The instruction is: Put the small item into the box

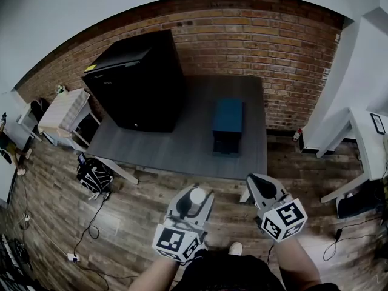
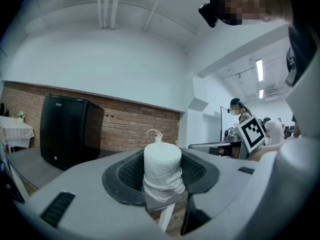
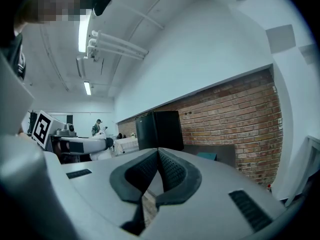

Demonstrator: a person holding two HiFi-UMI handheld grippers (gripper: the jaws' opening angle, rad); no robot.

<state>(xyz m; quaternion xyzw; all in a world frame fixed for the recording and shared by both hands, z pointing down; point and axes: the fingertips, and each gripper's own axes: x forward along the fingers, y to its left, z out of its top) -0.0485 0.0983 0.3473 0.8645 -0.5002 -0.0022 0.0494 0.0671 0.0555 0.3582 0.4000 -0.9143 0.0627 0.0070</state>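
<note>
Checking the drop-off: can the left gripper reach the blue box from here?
Probably, after a step forward. The left gripper, shut on the spool, hangs over the floor short of the table. The box sits apart from the black cabinet, with bare table before it.

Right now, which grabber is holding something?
The left gripper: its jaws clamp a white roll of string. The right gripper has its jaws shut together on nothing.

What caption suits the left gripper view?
Left gripper clamps a white thread spool between its jaws, brick wall beyond.
</note>
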